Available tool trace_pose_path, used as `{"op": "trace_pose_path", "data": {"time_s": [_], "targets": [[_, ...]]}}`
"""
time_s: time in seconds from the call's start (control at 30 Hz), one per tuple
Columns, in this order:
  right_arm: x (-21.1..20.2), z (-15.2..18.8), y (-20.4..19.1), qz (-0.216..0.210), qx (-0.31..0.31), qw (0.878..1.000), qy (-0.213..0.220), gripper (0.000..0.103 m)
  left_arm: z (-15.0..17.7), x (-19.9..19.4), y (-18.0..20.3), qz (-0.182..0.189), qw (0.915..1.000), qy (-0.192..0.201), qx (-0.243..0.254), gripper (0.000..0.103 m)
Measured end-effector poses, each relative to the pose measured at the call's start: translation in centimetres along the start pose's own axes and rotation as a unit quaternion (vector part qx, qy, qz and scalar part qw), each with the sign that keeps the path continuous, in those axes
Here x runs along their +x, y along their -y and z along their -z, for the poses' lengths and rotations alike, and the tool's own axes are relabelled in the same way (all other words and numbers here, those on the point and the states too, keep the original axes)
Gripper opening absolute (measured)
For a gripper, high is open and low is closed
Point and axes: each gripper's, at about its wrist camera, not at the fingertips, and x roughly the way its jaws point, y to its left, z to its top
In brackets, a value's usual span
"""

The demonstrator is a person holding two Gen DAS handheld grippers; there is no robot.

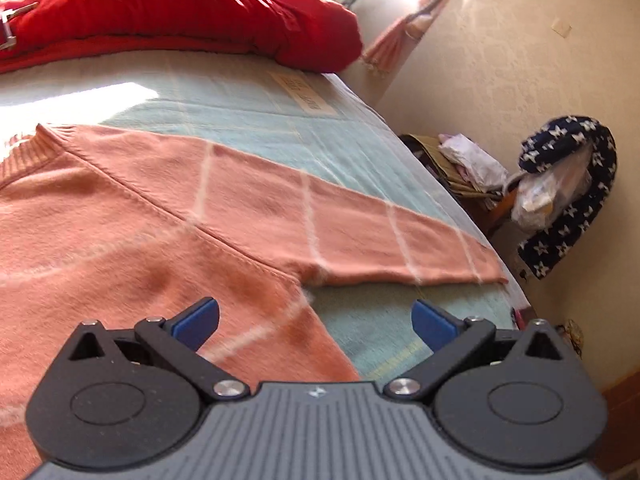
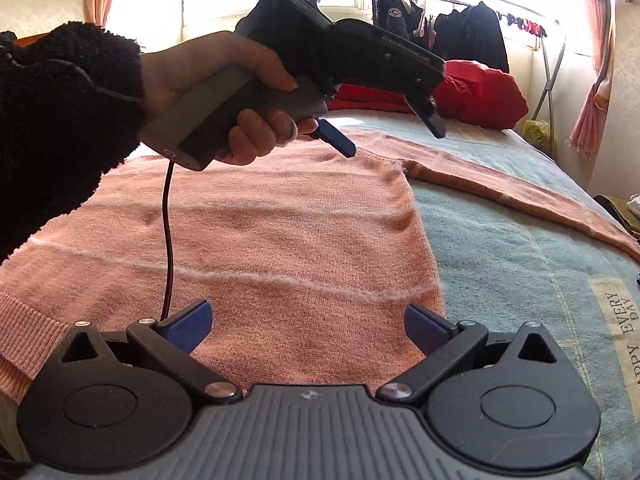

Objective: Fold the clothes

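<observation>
A salmon-pink knit sweater (image 1: 120, 220) with thin white stripes lies flat on the pale blue bedspread (image 1: 248, 116), one sleeve (image 1: 360, 236) stretched out toward the bed's right edge. My left gripper (image 1: 316, 322) is open and empty, hovering above the armpit where sleeve meets body. In the right wrist view the sweater (image 2: 260, 240) fills the middle, and the left gripper (image 2: 394, 138) hangs open above its armpit, held by a hand in a black sleeve. My right gripper (image 2: 307, 326) is open and empty above the sweater's lower right side, near the hem.
A red garment pile (image 1: 180, 12) sits at the head of the bed, also in the right wrist view (image 2: 476, 92). A clothes rack (image 2: 460, 28) with dark clothes stands by the window. Beside the bed are a cluttered stand (image 1: 468, 164) and a star-patterned bag (image 1: 568, 196). A cable (image 2: 168, 236) hangs from the left gripper.
</observation>
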Motion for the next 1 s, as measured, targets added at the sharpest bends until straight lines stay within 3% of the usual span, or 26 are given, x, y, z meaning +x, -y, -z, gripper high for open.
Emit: {"op": "trace_pose_path", "data": {"time_s": [0.07,0.13,0.3,0.5,0.63,0.87,1.0], "targets": [[0.1,0.0,0.0,0.0,-0.001,1.0,-0.001,0.103,-0.9,1.7,-2.0,-0.015,0.9995,-0.003,-0.029,0.101],[0.2,0.1,0.0,0.002,-0.001,1.0,-0.003,0.103,-1.1,3.1,-2.9,-0.021,0.9995,0.002,-0.024,0.101],[0.7,0.1,0.1,0.008,-0.002,1.0,-0.011,0.103,-1.1,2.6,-2.9,-0.024,0.9994,0.012,-0.022,0.101],[1.2,0.4,-0.1,0.018,-0.005,1.0,-0.023,0.103,0.4,-3.1,-3.0,-0.057,0.9983,-0.006,-0.006,0.101],[1.6,0.5,0.0,0.02,-0.003,0.999,-0.028,0.103,2.6,-8.2,-3.6,-0.105,0.9944,-0.013,-0.006,0.101],[2.1,0.5,0.0,0.018,0.003,0.999,-0.03,0.103,8.9,-16.3,-5.0,-0.185,0.9823,0.008,0.032,0.102],[2.5,0.6,0.2,0.016,0.013,0.999,-0.033,0.103,12.8,-19.2,-6.1,-0.197,0.9794,0.022,0.038,0.102]]}}
